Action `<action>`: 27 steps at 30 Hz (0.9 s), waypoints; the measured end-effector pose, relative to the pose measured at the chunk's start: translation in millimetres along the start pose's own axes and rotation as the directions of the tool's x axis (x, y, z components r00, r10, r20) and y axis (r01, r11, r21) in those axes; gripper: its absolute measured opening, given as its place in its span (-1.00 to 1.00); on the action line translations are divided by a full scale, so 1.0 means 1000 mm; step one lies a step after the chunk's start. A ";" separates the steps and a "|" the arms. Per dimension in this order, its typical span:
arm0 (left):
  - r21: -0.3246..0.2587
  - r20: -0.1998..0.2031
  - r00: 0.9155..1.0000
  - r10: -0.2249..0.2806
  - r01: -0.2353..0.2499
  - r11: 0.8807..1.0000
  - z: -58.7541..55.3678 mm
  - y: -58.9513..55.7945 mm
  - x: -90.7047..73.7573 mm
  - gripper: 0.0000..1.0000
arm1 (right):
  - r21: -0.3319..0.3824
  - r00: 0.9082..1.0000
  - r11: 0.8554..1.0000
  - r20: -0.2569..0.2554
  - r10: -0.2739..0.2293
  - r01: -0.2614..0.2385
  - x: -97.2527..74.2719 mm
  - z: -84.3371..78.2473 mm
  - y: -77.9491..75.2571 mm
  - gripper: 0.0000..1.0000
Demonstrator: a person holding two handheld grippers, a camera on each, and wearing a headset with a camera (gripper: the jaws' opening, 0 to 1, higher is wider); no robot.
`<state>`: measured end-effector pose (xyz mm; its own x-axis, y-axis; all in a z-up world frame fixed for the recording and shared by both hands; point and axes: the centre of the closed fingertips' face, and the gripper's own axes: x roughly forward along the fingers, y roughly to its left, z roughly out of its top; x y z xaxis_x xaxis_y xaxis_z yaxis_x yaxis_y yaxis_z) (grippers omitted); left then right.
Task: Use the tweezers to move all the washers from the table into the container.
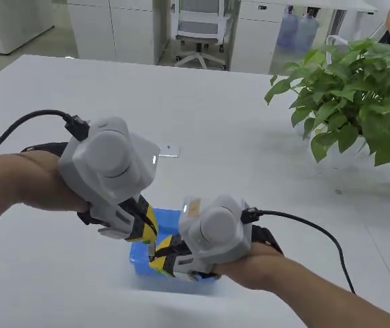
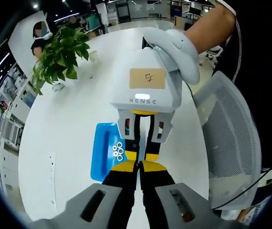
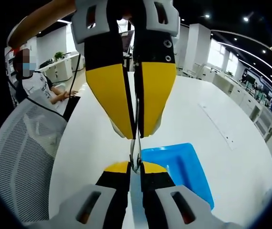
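Above the blue container my two grippers meet tip to tip. Thin metal tweezers run between them. My left gripper comes down from the top of the right gripper view with its yellow pads shut on the tweezers' shaft. The tweezers' rounded end sits between the tips of my right gripper, whose jaws stand close on it. In the left gripper view my left gripper is shut, nose to nose with my right gripper. Three washers lie in the container.
A potted plant stands at the table's right side. A small clear tag lies on the white table beyond the grippers. A mesh chair is close to the table edge, and an office chair stands past the far edge.
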<state>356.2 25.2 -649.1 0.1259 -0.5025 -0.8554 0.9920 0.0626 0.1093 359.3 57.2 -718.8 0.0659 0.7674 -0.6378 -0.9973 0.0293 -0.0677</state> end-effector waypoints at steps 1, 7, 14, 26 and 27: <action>0.002 0.003 1.000 0.004 -0.004 1.000 0.001 0.002 0.000 -0.88 | -0.004 1.000 1.000 0.000 -0.003 0.003 0.000 0.000 -0.002 -0.81; 0.006 0.018 0.999 0.027 -0.028 1.000 0.001 0.014 0.003 -0.88 | -0.010 1.000 1.000 -0.001 -0.021 0.021 0.001 -0.002 -0.016 -0.81; -0.001 0.031 0.999 0.035 -0.035 0.999 -0.004 0.022 0.011 -0.88 | -0.009 0.999 0.999 -0.008 -0.034 0.034 0.006 -0.010 -0.026 -0.81; -0.005 0.026 0.999 0.035 -0.035 0.999 -0.015 0.035 0.022 -0.88 | 0.010 0.999 0.999 -0.011 -0.036 0.036 0.017 -0.018 -0.037 -0.81; -0.008 0.026 0.999 0.034 -0.034 0.999 -0.016 0.036 0.023 -0.88 | 0.011 0.999 0.999 -0.011 -0.036 0.036 0.018 -0.019 -0.038 -0.81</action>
<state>394.6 29.6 -673.1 0.1599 -0.5225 -0.8375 0.9871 0.0868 0.1343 398.8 57.8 -742.2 0.1022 0.7586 -0.6435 -0.9945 0.0645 -0.0820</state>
